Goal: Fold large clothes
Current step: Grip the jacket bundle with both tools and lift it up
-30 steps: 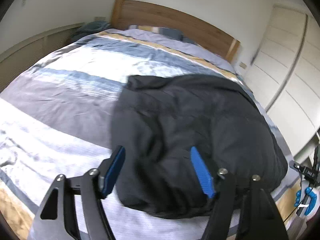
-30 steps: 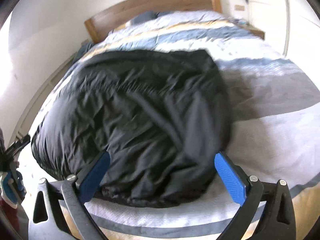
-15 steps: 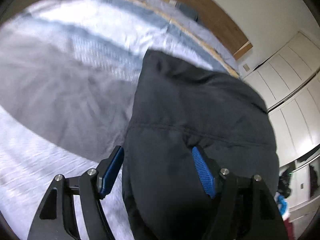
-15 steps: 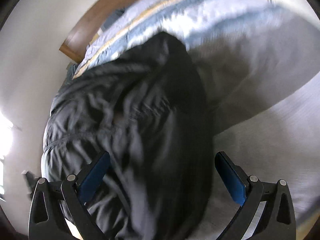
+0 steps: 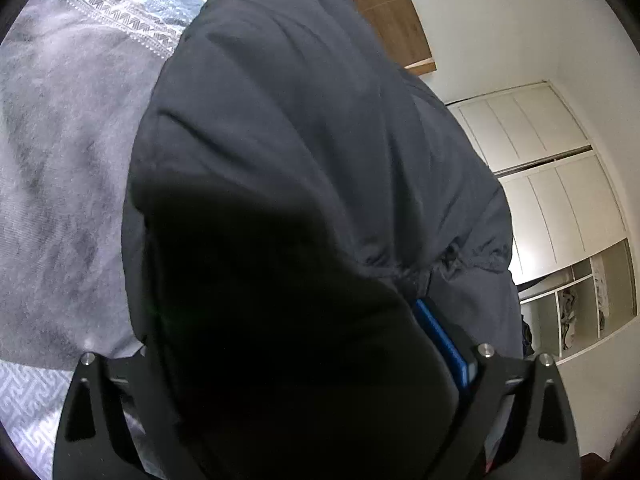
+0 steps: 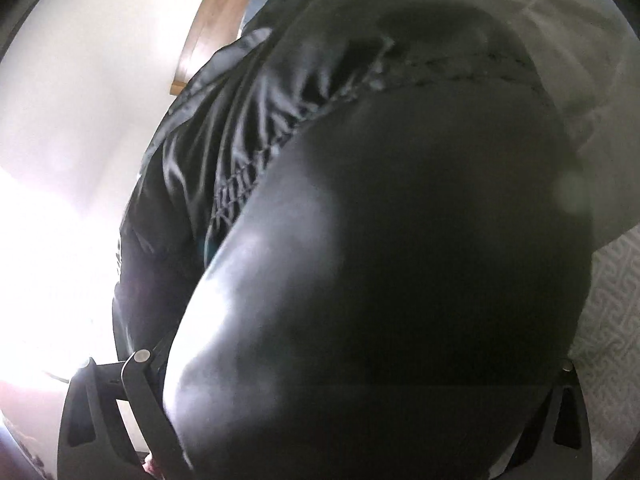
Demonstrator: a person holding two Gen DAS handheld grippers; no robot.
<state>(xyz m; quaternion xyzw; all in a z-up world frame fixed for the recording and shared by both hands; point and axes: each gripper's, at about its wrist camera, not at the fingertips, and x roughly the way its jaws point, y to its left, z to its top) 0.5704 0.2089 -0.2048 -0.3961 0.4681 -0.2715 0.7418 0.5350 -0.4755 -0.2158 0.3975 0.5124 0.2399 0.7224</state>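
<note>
A big black padded jacket point(image 5: 304, 128) lies on the bed and fills both wrist views. My left gripper point(image 5: 320, 312) is pushed onto its near edge. The jaws are opening, and a thick fold of jacket bulges up between them. Only the right blue pad point(image 5: 440, 344) shows; the fabric hides the left one. In the right wrist view the same jacket point(image 6: 400, 240) swells between the wide-set fingers of my right gripper point(image 6: 322, 316). Both of its pads are covered by the shiny black cloth, and a stitched seam point(image 6: 280, 136) runs across above.
The bed's grey and blue patterned cover point(image 5: 60, 160) spreads to the left of the jacket. A wooden headboard point(image 5: 392, 20) stands behind it. White wardrobe doors point(image 5: 560, 184) and open shelves point(image 5: 580, 304) are at the right. Strong window glare point(image 6: 52, 240) washes out the right wrist view's left side.
Both grippers have dropped and closed in on the jacket's near edge while rolling. The jacket, seen whole a second ago, now bulges between both pairs of fingers and hides most pads.
</note>
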